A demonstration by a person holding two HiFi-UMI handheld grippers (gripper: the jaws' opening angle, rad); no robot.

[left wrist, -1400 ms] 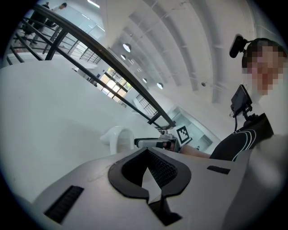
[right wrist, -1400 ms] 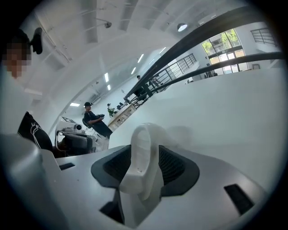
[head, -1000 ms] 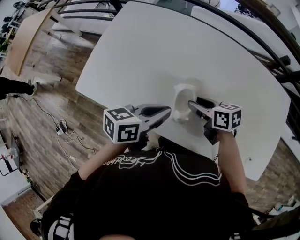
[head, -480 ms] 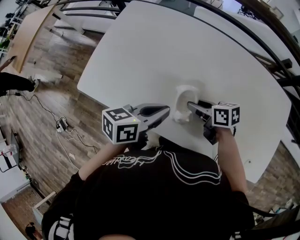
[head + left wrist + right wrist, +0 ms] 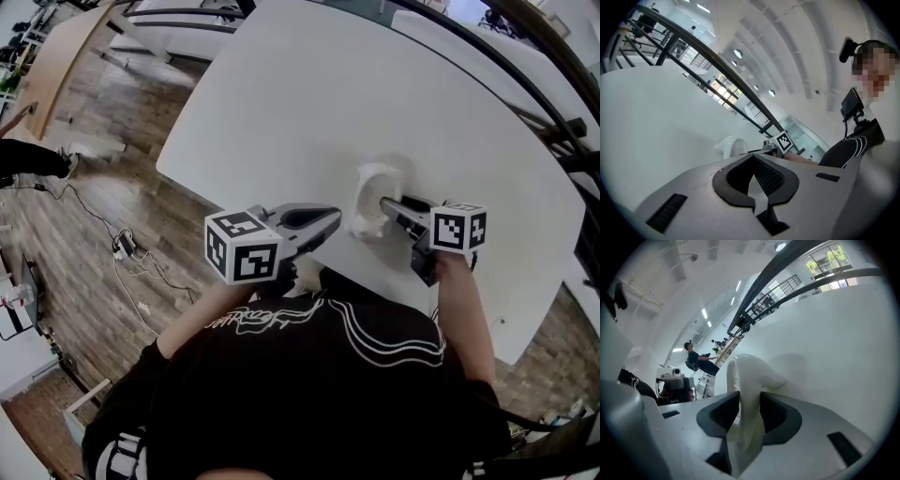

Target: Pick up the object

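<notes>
A white curved object (image 5: 373, 190) stands on the white table (image 5: 375, 94) near its front edge. My right gripper (image 5: 386, 204) reaches it from the right. In the right gripper view the object (image 5: 749, 376) fills the gap of the right gripper (image 5: 750, 414), and the closing jaws touch it on both sides. My left gripper (image 5: 334, 221) hovers to the left of the object, a short way off, with nothing in it. In the left gripper view the left gripper (image 5: 755, 183) has its jaws together, and the object (image 5: 729, 145) shows beyond them.
The table's curved front edge (image 5: 244, 202) runs just under both grippers, with wooden floor and cables (image 5: 131, 258) below to the left. Dark railings (image 5: 525, 103) cross behind the table. A seated person (image 5: 701, 359) is far off in the right gripper view.
The right gripper has slid a little further in along the white object, and the view has shifted slightly. The left gripper has kept its place.
</notes>
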